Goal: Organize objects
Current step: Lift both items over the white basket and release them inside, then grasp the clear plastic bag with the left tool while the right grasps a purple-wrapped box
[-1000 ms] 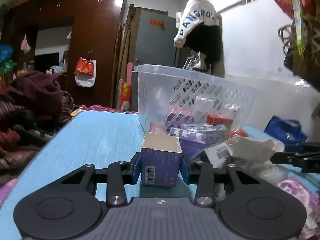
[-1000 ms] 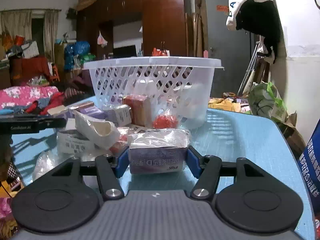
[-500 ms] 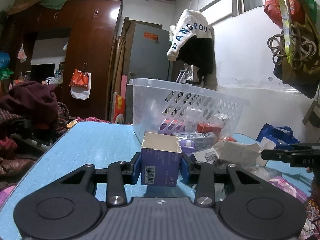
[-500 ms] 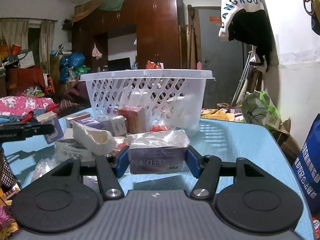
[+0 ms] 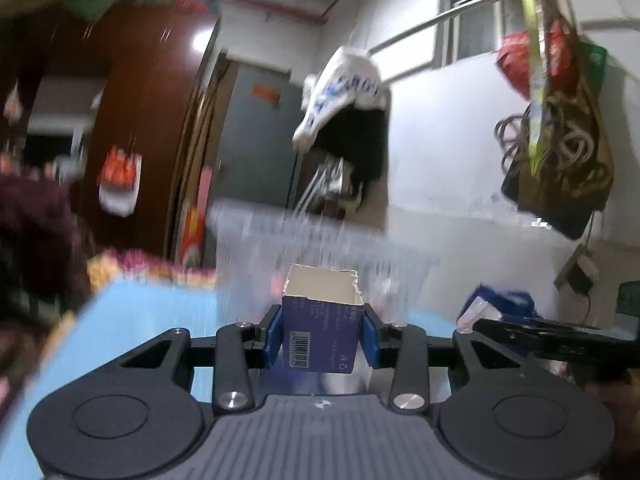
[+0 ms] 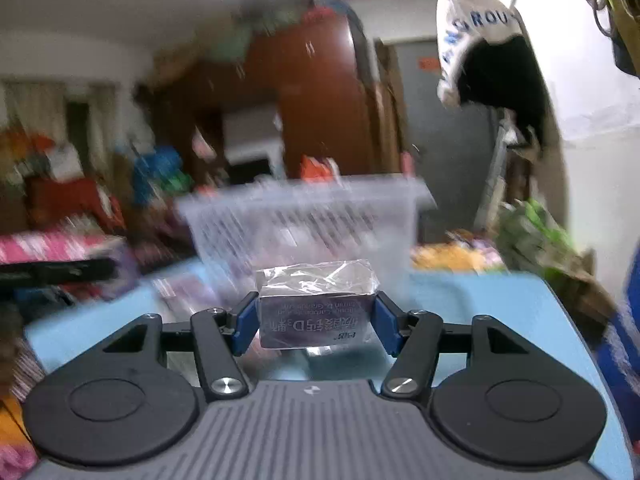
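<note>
My left gripper is shut on an open-topped purple carton and holds it above the blue table. My right gripper is shut on a plastic-wrapped purple box, also lifted off the table. A white slotted plastic basket stands behind both, blurred, in the left wrist view and the right wrist view. The right gripper's black arm shows at the right of the left wrist view.
Loose packets lie blurred on the blue table in front of the basket. A blue bag sits at the right. A white and black garment hangs on the wall. A wooden wardrobe stands behind.
Both grippers have risen and tilted up with their boxes. The basket and table now sit lower in both views and are motion-blurred.
</note>
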### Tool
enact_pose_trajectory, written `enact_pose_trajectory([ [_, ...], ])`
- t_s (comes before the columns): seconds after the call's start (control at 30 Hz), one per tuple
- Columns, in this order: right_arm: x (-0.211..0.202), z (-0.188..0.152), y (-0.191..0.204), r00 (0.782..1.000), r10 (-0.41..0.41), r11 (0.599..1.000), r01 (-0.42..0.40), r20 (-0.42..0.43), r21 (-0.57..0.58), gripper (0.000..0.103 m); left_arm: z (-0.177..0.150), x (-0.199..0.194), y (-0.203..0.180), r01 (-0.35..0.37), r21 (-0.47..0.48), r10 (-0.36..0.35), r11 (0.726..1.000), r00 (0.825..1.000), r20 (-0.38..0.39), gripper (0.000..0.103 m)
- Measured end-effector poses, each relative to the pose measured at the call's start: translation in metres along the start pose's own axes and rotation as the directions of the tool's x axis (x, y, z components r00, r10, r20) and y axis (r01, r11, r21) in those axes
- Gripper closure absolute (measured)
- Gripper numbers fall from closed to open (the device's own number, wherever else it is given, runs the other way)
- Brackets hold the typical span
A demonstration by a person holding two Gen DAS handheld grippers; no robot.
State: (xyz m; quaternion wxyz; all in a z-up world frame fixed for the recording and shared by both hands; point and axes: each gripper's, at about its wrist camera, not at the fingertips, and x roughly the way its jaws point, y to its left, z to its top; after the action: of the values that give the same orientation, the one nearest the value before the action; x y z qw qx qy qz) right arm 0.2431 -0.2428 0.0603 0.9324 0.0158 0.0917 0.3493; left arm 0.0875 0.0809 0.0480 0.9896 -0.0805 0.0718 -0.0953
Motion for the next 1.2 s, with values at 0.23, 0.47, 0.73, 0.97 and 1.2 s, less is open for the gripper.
enact_pose_trajectory([
  [0.23, 0.062, 0.114, 0.024, 0.991, -0.128, 0.968, 0.132, 0.031, -0.213, 0.041, 0.108, 0.085, -0.02, -0.071, 0.068, 0.074, 0.995, 0.996, -0.043, 0.06],
  [0.47, 0.139, 0.127, 0.013, 0.972, -0.205, 0.945, 0.165, -0.118, -0.282, 0.041, 0.11, 0.154, -0.005, -0.141, 0.04, 0.146, 0.989, 0.974, -0.172, 0.059],
  [0.73, 0.115, 0.114, 0.014, 0.969, -0.24, 0.94, 0.216, -0.062, -0.263, 0.0, 0.104, 0.147, 0.006, -0.138, 0.025, 0.141, 0.99, 0.976, -0.168, 0.023],
  [0.97, 0.012, 0.053, 0.023, 0.987, -0.074, 0.995, 0.063, -0.142, -0.081, 0.0, 0.021, 0.032, -0.03, -0.051, 0.098, 0.063, 0.994, 0.99, -0.124, 0.019],
  [1.2, -0.057, -0.039, 0.056, 0.977, 0.05, 0.997, -0.061, -0.207, -0.048, 0.0, -0.051, -0.027, -0.052, 0.037, 0.124, -0.016, 0.992, 0.986, -0.166, 0.019],
])
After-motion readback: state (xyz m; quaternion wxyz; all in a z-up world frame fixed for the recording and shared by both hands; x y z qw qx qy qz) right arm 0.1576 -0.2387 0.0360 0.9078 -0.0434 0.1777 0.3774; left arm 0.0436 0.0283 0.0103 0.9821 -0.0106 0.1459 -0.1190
